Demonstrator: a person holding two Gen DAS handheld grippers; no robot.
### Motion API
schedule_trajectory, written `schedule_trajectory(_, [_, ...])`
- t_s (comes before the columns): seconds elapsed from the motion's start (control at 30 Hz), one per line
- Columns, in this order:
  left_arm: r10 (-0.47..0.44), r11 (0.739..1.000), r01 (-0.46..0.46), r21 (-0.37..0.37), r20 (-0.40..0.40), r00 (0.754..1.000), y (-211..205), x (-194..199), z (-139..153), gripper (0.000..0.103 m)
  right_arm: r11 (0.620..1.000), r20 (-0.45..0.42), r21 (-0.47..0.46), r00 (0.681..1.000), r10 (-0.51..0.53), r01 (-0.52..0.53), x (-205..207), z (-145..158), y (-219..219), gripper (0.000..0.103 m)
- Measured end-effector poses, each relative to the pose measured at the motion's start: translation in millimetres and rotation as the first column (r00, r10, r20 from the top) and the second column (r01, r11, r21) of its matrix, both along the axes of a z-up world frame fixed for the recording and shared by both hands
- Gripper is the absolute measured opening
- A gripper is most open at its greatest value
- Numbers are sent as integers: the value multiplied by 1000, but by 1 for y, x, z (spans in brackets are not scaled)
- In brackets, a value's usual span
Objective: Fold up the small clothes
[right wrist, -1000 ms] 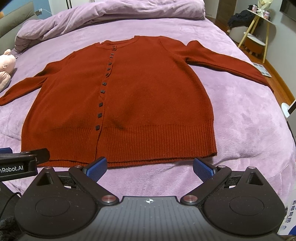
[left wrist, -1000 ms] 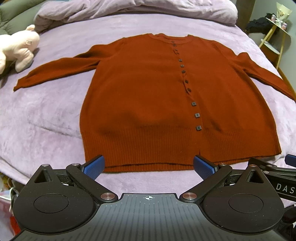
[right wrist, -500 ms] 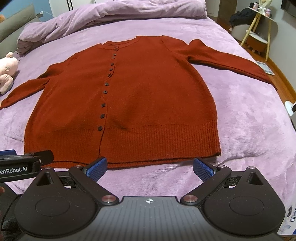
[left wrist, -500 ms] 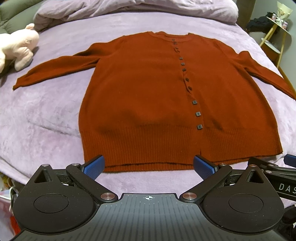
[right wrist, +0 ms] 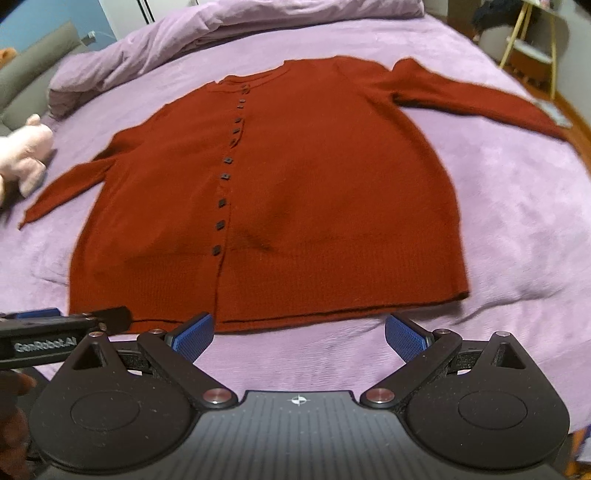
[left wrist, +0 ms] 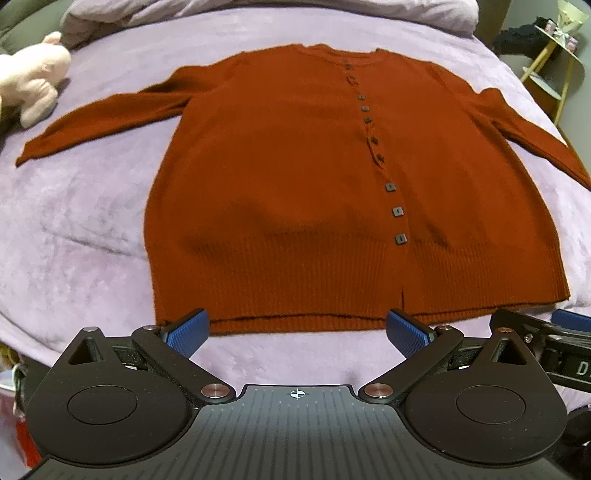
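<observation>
While the whole bed (left wrist: pixel 74 229) takes up most of the room, here is what lies on it, biggest first.
Bed: a broad mattress under a fuzzy lilac plush cover, soft and faintly creased, with a rumpled duvet (right wrist: pixel 207 33) of the same colour heaped at the far end.
Cardigan (left wrist: pixel 288 177): rust-red knit, spread flat and face up in the middle of the bed, both sleeves stretched out to the sides; ribbed band along the hem, round neck, front closed.
Left gripper (left wrist: pixel 297 332): black plastic with round hubs, jaws spread wide, holding nothing, poised just short of the hem; its ridged blue pads (left wrist: pixel 186 332) sit apart from the knit.
Right gripper (right wrist: pixel 299 334): same build, jaws likewise wide and empty, near the hem on the other side.
Plush toy (left wrist: pixel 31 79): pale pink, rounded, lying beyond the left sleeve's cuff.
Buttons (left wrist: pixel 397 211): small dark squares in one row down the front.
</observation>
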State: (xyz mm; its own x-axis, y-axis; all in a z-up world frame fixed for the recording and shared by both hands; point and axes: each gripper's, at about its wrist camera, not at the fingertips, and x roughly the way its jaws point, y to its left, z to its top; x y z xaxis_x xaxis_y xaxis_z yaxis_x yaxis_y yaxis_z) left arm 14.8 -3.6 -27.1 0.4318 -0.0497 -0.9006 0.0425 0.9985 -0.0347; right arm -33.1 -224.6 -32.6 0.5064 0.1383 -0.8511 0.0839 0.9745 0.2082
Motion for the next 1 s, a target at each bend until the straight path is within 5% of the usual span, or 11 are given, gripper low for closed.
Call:
schedule_trajectory(0.13, [-10,999,10,-30,-5,1000,0,6,-7,103,996,36,89,999,3,-6,0,-9,-12,99])
schedule_trajectory(0.3, [-63,994,69,-90,68,996,4,21,-7,103,978,194,201,981,18,-57,4,-14,-50,99])
schedule_trajectory(0.4, [-79,993,88,-79,117,990,5,39,-5,103,975,299,215,947,-118,53,24,-9,-105,99])
schedule_trajectory(0.47, [-81,993,92,-73,136,987,4,52,-4,103,947,343,239,893,-291,216,44,-8,-159,99])
schedule_trajectory(0.57, [-48,996,60,-68,155,987,-1,74,-3,103,844,322,321,788,-524,430,73,-20,-241,98])
schedule_trajectory(0.63, [-34,996,46,-77,158,987,-4,86,-5,103,734,251,405,705,-663,546,90,-36,-296,82])
schedule_trajectory(0.7, [-15,994,32,-105,158,987,-5,96,-7,103,584,154,479,593,-791,655,102,-54,-341,62])
schedule_trajectory(0.8, [8,987,15,-162,142,990,-5,107,-14,103,447,70,546,493,-867,708,116,-75,-379,55])
schedule_trajectory(1.0, [1,984,26,-175,153,988,-2,120,-20,103,322,38,621,383,-923,715,134,-105,-407,30])
